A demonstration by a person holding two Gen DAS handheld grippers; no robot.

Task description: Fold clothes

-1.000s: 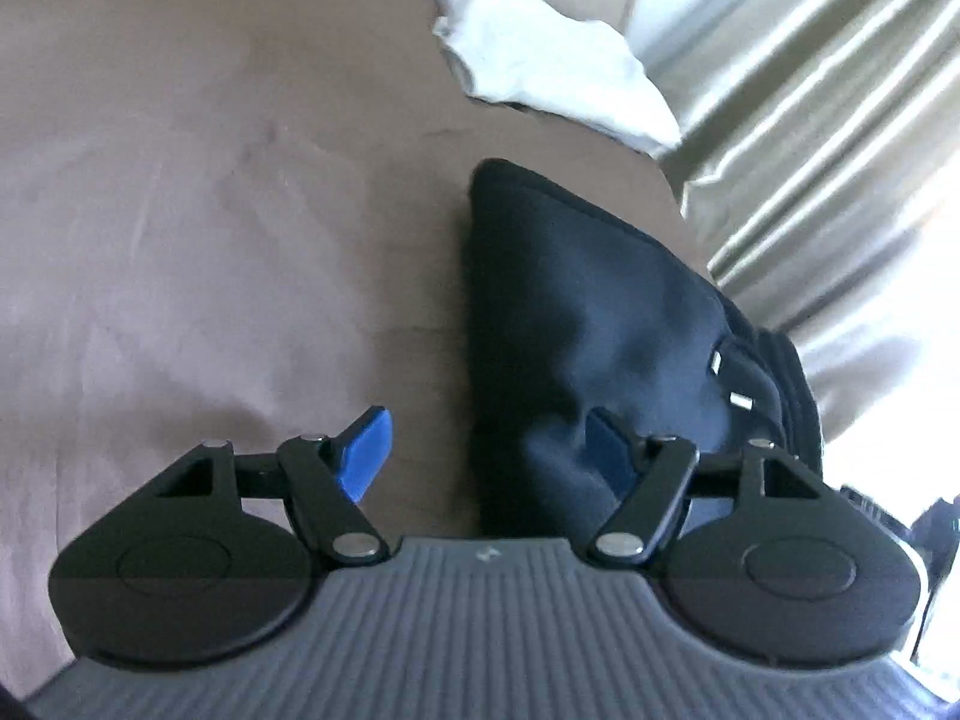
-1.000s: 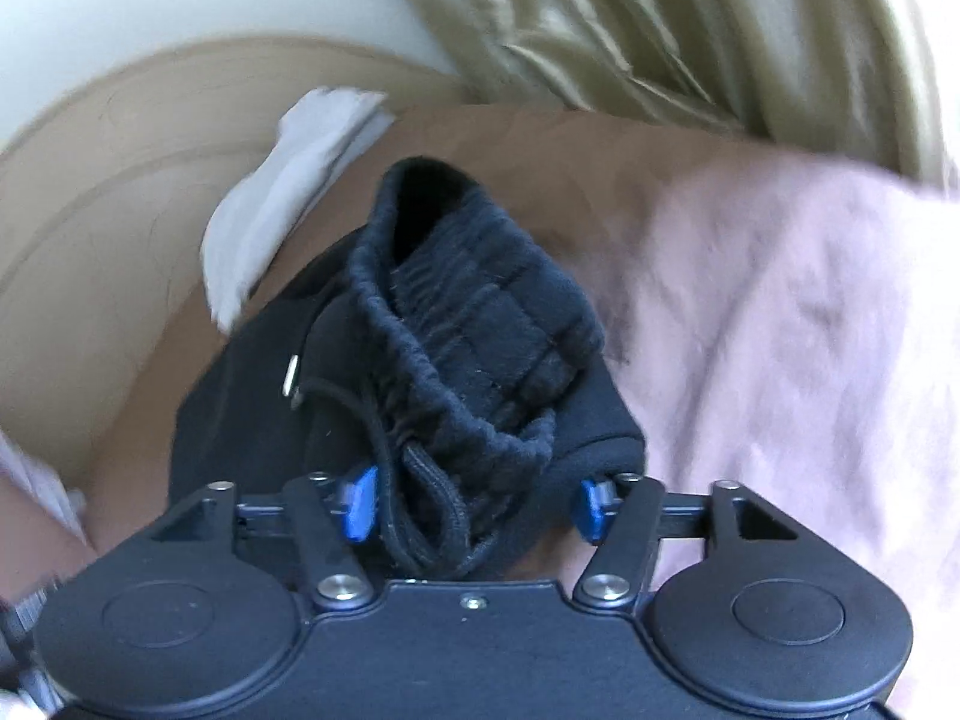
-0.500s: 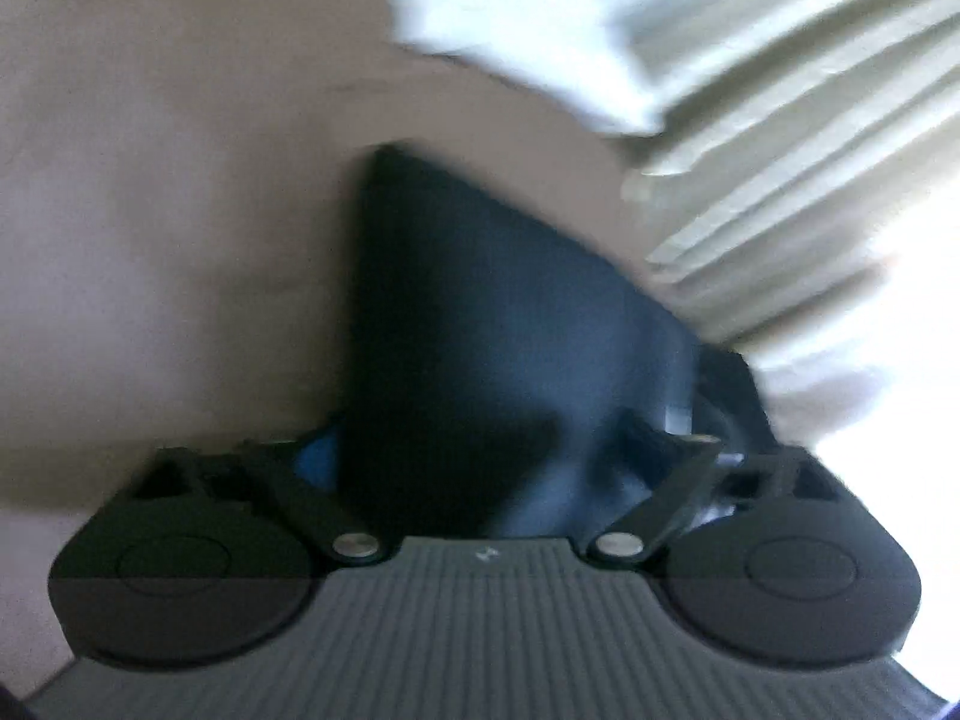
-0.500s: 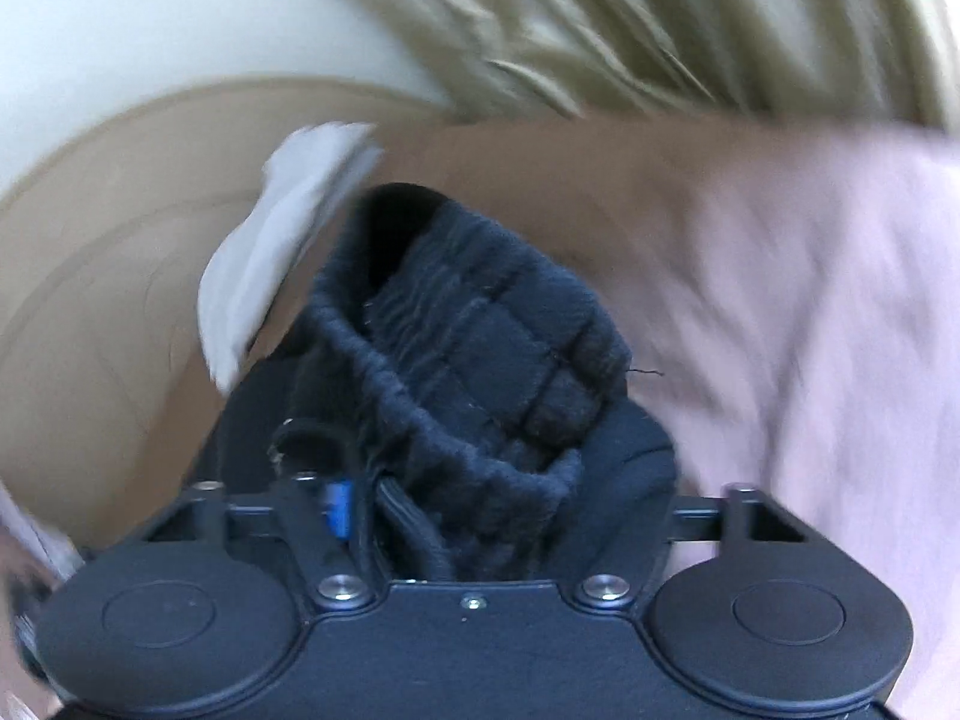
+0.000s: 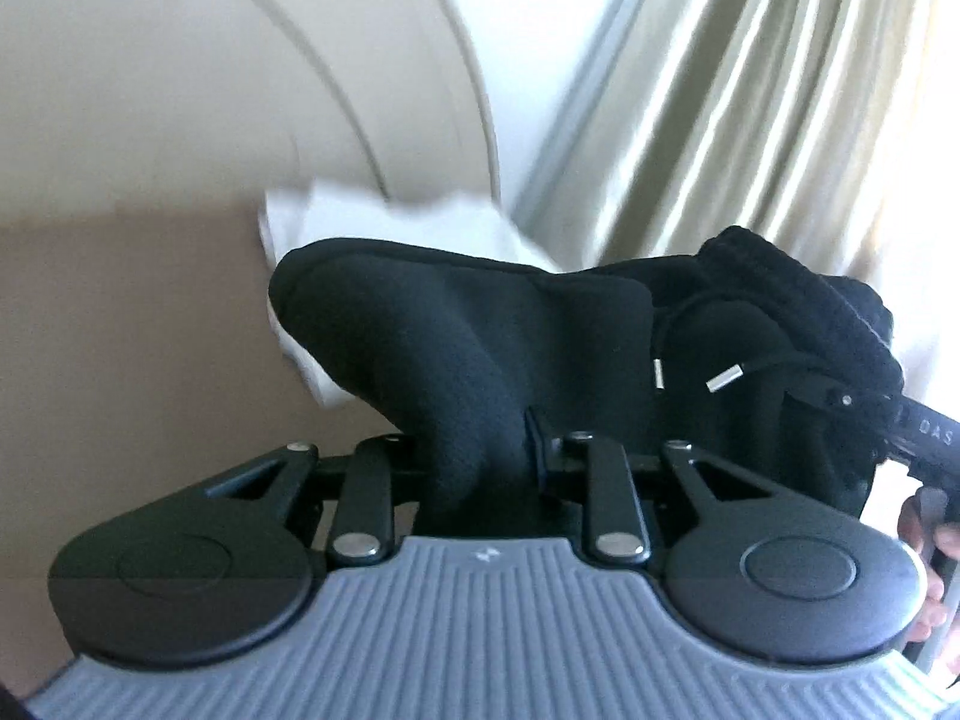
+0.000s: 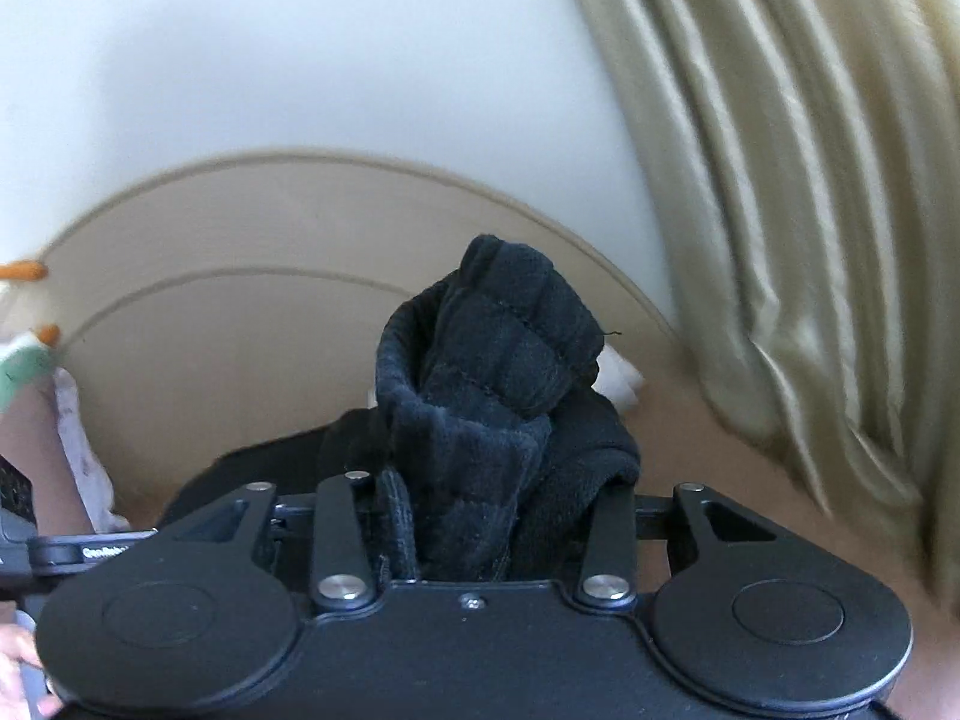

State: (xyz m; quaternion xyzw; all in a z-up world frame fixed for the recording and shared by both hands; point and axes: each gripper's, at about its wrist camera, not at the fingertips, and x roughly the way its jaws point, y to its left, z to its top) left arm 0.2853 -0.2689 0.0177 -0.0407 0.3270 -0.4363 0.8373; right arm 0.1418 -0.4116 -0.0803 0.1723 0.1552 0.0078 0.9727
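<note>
Left gripper (image 5: 480, 468) was clamped on a fold of the black fleece drawstring garment (image 5: 480, 324); right gripper (image 6: 480, 516) was clamped on its ribbed elastic waistband (image 6: 486, 348), bunched upright between the jaws. Garment hung lifted between the 2 grippers. 2 metal-tipped drawstring ends (image 5: 723, 380) dangled near the waistband side. Right gripper body and the person's fingers (image 5: 936, 564) showed at the left view's right edge. Crumpled white cloth (image 5: 384, 222) lay just behind the garment, partly hidden by it. Brown bed sheet (image 5: 120, 324) below. Beige curved headboard (image 6: 240, 312) behind, pale wall (image 6: 300, 60) above it, olive satin curtain (image 6: 780, 180) to the right. Small green-and-orange object at far left of the right view, too blurred to identify.
</note>
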